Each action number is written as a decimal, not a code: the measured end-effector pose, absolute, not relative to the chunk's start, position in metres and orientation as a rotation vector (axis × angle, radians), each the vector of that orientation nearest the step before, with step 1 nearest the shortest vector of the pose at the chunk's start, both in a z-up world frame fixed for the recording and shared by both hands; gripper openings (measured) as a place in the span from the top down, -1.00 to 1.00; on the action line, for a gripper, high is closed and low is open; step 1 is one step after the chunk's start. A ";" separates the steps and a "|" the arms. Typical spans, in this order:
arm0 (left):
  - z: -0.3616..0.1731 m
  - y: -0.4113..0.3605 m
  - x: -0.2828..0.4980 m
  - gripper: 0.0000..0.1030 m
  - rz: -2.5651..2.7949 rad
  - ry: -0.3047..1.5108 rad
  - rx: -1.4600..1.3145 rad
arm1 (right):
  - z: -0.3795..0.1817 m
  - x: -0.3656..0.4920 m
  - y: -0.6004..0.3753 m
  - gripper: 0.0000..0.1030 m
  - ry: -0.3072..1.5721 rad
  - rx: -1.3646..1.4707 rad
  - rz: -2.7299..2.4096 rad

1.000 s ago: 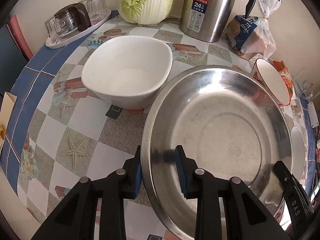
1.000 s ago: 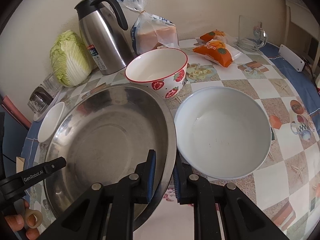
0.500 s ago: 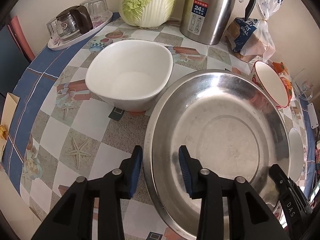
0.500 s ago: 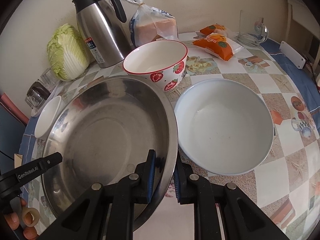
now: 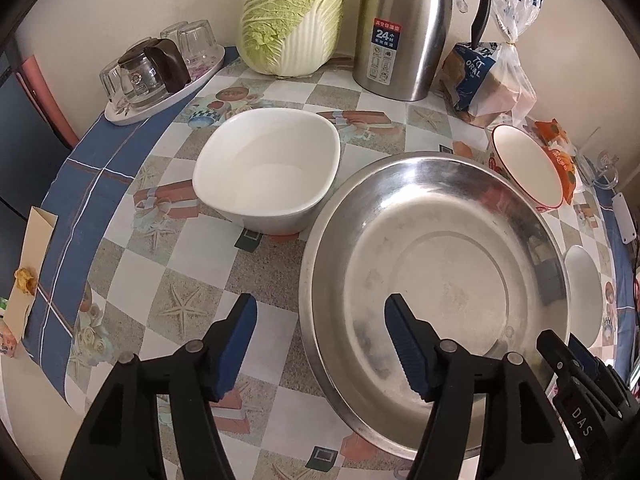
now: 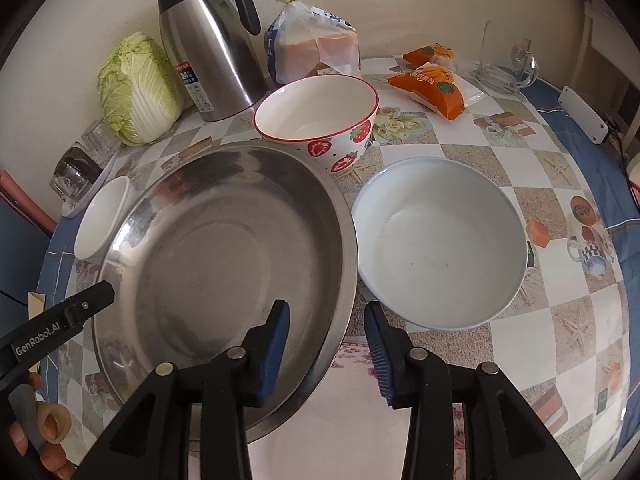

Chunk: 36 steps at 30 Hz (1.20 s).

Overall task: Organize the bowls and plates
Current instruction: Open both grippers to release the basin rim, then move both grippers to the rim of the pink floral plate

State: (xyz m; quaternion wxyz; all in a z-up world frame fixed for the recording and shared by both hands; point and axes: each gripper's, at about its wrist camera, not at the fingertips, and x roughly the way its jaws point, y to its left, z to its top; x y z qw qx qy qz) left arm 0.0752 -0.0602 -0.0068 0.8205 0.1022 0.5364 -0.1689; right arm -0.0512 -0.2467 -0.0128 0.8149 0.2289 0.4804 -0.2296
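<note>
**Basin set down, nothing nested yet**

The steel basin (image 5: 436, 280) sits near the counter's (image 5: 132, 264) front edge. Both claws are spread wide and hold nothing: the left claw (image 5: 320, 344) straddles the basin's near-left rim, the right claw (image 6: 326, 344) its near-right rim. The pale round bowl (image 6: 440, 240), strawberry bowl (image 6: 320, 120) and white square bowl (image 5: 268, 172) stand separately around it; by my judgement, all stacking remains.

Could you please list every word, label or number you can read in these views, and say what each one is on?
"24": red label on the steel thermos; its other characters are too small to read.
"DAS": right gripper, seen from the left wrist.
"GenRobot.AI": left gripper, seen from the right wrist.
Bread bag: print partly hidden, unreadable.
Orange snack packets: blurred.
</note>
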 end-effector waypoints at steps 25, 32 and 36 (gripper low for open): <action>-0.010 -0.066 0.054 -0.76 -0.387 1.118 0.285 | -0.004 -0.065 -0.246 -0.76 1.051 0.494 -0.519; -0.004 -0.055 0.042 -0.76 -0.351 1.089 0.236 | 0.000 -0.078 -0.244 -0.93 1.034 0.488 -0.534; -0.001 -0.047 0.032 -0.76 -0.330 1.081 0.196 | -0.001 -0.088 -0.240 -0.93 1.044 0.468 -0.542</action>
